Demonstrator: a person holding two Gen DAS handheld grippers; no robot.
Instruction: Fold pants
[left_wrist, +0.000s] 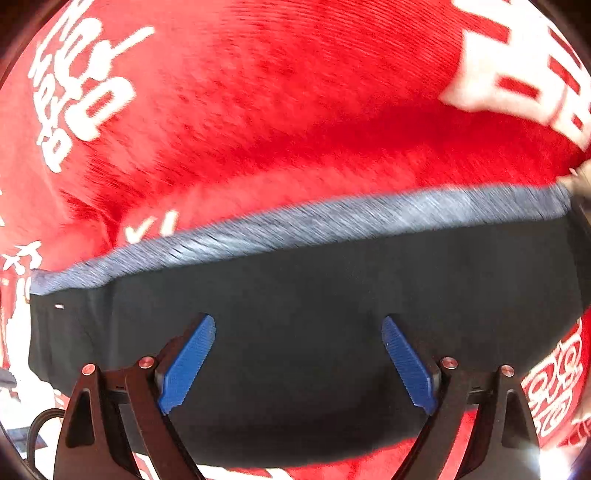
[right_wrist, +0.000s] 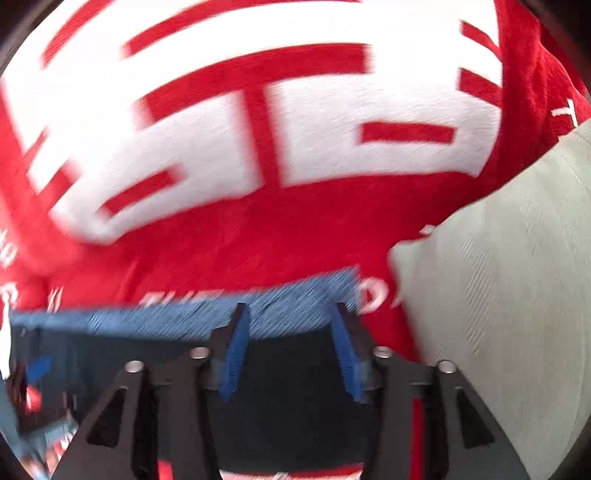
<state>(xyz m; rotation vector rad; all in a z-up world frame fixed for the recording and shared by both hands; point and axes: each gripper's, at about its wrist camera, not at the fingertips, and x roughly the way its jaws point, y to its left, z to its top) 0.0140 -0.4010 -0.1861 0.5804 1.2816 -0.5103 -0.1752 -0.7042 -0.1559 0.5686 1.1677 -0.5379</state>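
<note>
Pants (left_wrist: 295, 332), black with a blue-grey waistband (left_wrist: 295, 225), are lying flat on a red blanket (left_wrist: 277, 110) printed with white characters. In the left wrist view, the waistband is running from 9 o'clock up toward 3 o'clock, and the left gripper (left_wrist: 298, 363) is hovering over the black fabric at 6 o'clock, its 2 blue pads (left_wrist: 186, 363) spread wide apart with nothing between them. In the blurred right wrist view, the right gripper (right_wrist: 291, 352) is sitting at 6 o'clock over the waistband's end, fingers parted and gripping nothing. A pale grey-green garment (right_wrist: 509, 295) is lying at 3 o'clock, just beside the pants.
</note>
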